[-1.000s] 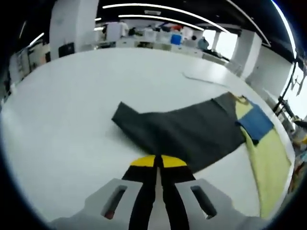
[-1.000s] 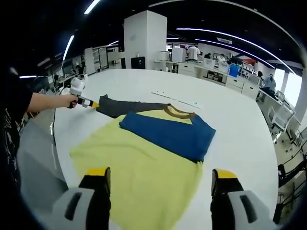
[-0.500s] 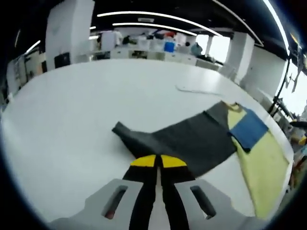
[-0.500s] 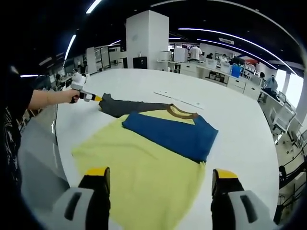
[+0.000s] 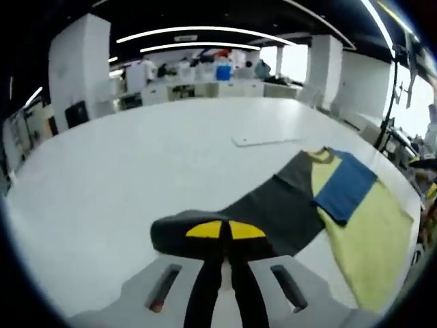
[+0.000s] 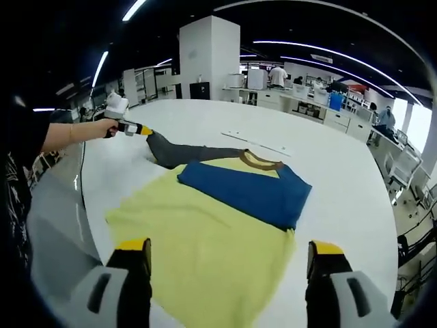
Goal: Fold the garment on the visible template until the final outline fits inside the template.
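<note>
A yellow shirt with a brown collar lies spread flat on a wide white surface. One blue sleeve is folded across the shirt's chest, just below the collar. The other sleeve, dark grey, stretches out sideways from the shirt toward the far edge of the surface, and its end is raised off the surface. The left claw, held in a person's hand, is clenched on the tip of that grey sleeve; in the left gripper view the yellow-tipped jaws of the left claw are pressed together with the dark cloth bunched around them, and the shirt lies beyond to the right. The right claw hangs released above the shirt's lower hem, its two jaws standing well apart and touching nothing. Beyond the collar a thin pale strip lies on the surface, apart from the shirt.
</note>
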Available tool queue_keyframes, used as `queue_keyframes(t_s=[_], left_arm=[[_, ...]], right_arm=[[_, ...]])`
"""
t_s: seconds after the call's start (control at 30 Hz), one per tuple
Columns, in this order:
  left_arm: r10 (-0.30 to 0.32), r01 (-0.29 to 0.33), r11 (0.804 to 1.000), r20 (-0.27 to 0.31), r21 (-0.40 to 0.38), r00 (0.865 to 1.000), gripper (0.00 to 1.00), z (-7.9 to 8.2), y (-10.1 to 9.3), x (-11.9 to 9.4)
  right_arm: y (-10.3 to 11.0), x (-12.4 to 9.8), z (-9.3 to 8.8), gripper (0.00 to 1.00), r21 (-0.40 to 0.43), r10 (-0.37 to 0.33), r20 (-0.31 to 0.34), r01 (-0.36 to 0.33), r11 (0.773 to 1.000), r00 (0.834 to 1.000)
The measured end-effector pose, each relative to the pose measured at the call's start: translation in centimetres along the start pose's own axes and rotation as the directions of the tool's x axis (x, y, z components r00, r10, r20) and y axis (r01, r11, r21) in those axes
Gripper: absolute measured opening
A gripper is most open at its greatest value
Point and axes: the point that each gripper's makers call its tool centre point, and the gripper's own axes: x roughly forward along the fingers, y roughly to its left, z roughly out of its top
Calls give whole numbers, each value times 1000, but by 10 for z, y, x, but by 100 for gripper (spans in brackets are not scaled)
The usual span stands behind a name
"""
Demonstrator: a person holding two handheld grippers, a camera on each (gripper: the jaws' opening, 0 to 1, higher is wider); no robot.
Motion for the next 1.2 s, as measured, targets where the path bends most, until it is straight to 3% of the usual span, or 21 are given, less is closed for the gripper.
queue_keyframes(t_s=[0.53,0.87,1.2], left_arm=[[-67,63,996,50,64,997,0,42,-43,7],[-131,122,987,84,108,988,0,71,-87,15],[-191,179,974,75,140,979,0,79,-126,28]], right_arm=[[3,-9,-5,99,17,8,13,-9,1000,1000],[4,-12,-14,99,22,4,8,-5,1000,1000],[1,-18,-24,99,31,-9,-3,10,999,1000]])
